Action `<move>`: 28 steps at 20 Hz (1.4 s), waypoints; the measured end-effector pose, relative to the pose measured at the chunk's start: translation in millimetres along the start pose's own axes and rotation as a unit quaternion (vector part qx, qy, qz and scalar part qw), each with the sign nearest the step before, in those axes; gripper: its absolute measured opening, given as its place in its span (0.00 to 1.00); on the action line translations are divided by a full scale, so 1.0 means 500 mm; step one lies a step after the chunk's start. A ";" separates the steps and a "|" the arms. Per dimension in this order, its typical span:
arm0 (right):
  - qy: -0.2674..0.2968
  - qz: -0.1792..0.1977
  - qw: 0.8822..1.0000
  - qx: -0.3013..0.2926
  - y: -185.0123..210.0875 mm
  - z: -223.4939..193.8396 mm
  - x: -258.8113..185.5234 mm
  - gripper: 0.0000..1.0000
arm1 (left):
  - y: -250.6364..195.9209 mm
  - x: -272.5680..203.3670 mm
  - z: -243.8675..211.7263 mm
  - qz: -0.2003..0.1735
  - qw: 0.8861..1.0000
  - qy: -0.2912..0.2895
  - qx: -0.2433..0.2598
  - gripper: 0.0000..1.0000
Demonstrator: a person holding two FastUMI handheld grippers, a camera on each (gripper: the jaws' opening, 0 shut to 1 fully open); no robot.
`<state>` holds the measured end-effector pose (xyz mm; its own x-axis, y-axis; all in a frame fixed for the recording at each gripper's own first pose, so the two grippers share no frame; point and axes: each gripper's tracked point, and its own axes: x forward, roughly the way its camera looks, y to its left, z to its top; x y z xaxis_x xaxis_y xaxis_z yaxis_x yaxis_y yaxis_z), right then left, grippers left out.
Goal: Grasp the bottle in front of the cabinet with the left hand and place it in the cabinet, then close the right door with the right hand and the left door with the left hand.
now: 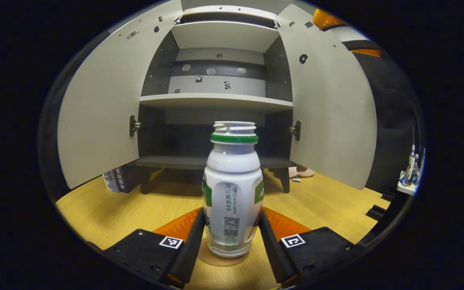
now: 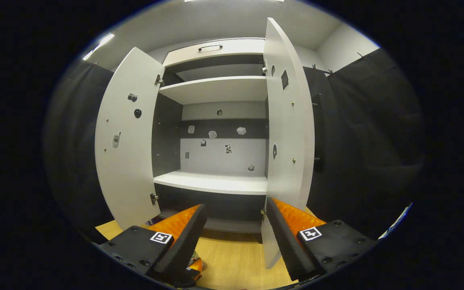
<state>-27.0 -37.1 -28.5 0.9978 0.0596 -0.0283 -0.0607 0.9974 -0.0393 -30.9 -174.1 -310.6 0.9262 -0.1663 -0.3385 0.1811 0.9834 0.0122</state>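
While the bottle (image 1: 233,189) stands upright on the wooden counter (image 1: 127,209) in front of the cabinet (image 1: 216,100), the left hand-held gripper (image 1: 232,233) has a finger on each side of its lower body, and in the left gripper view both fingers appear to touch the bottle's sides, so the hold looks clamped, though the base of the bottle rests on the counter. It is a white plastic bottle with a green ring below its uncapped threaded neck, green printing down its label and a clear bottom. Beyond it the cabinet is open: the left door (image 1: 99,112) and the right door (image 1: 332,112) are both swung wide, showing a pale middle shelf (image 1: 216,100), a dark lower compartment under it and a higher shelf above. Small stickers dot the back panel. A dark box (image 1: 115,179) sits on the counter beside the cabinet's left leg. In the right gripper view, the right hand-held gripper (image 2: 236,237) hangs with its fingers spread apart and nothing between them, raised in front of the cabinet, and the edge of the right door (image 2: 288,133) stands just beyond its right finger; whether they touch cannot be told. The left door (image 2: 129,141) hangs open on the far side.
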 end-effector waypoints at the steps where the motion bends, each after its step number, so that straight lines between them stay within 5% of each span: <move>1: 0.001 -0.002 1.000 0.000 -0.002 -0.002 0.001 0.98 | 0.002 -0.008 0.021 -0.003 1.000 0.006 -0.011 0.74; 13: -0.007 -0.015 1.000 0.005 0.004 -0.017 0.010 0.98 | 0.113 -0.063 0.471 -0.015 0.996 -0.061 -0.070 0.74; 18: -0.008 -0.018 1.000 0.014 0.002 -0.030 -0.007 0.98 | 0.149 0.011 0.638 -0.018 0.993 -0.105 -0.052 0.74; 23: -0.012 -0.043 0.999 0.018 -0.027 -0.037 -0.034 0.98 | 0.109 0.131 0.783 -0.061 0.991 -0.117 -0.035 0.74; 28: -0.018 -0.088 0.996 0.028 -0.087 -0.040 -0.064 0.98 | 0.054 0.289 0.827 -0.073 0.991 -0.109 0.013 0.74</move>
<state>-56.9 -83.3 -45.9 0.9932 -0.1162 0.0109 0.1160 0.9931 0.0145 244.4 -201.4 29.9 0.9382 -0.3216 -0.1276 0.3247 0.9458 0.0035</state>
